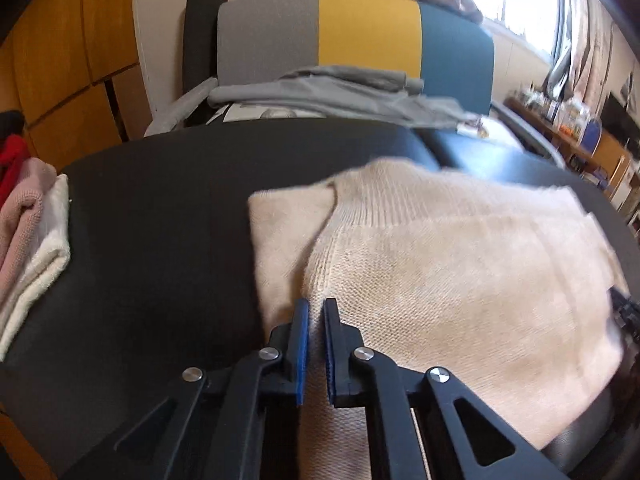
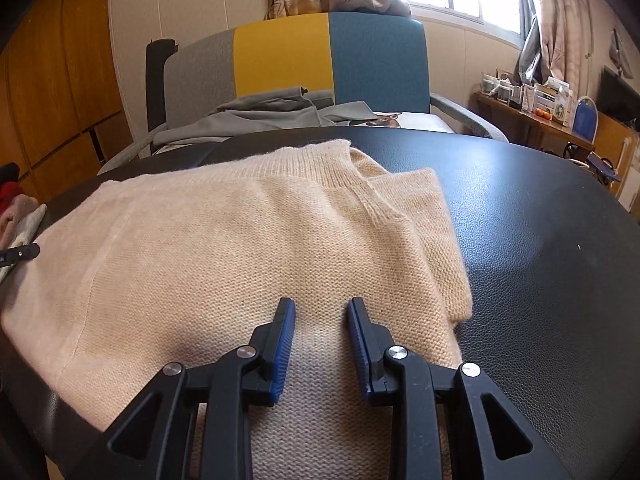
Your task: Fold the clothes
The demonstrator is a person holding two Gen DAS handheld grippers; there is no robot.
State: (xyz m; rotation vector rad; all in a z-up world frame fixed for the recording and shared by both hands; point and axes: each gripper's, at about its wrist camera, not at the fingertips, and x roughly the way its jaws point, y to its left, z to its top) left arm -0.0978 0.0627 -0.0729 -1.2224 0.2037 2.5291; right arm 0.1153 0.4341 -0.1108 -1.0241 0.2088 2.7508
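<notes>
**Cream sweater lying part-folded on the dark worktop**

A cream knit sweater [image 2: 256,248] is spread across the black worktop [image 2: 540,248], filling the centre and left of the right wrist view and the right half of the left wrist view. One side is seen turned in over the body near the ribbed collar [image 2: 320,160], so that a straight folded edge runs down the right of the right wrist frame. The left hand-held gripper [image 1: 316,308] is held over the near edge of the sweater; its jaws stand close together with a narrow slit between them, and whether knit is pinched in that slit cannot be told. The right hand-held gripper [image 2: 321,306] is seen released, its jaws apart above the knit with nothing between them.

At the left edge of the left wrist frame a stack of folded clothes [image 1: 28,232], pink and white, is seen. Grey clothes [image 1: 320,92] are draped on a chair [image 1: 368,28] at the top centre.

The sweater is judged soft, light and limp, with a fuzzy surface that should grip the pads well but may stretch or sag if lifted by one point. Hold is best taken at the near hem, at two well-separated points along a doubled edge, so that the layers are carried together.
</notes>
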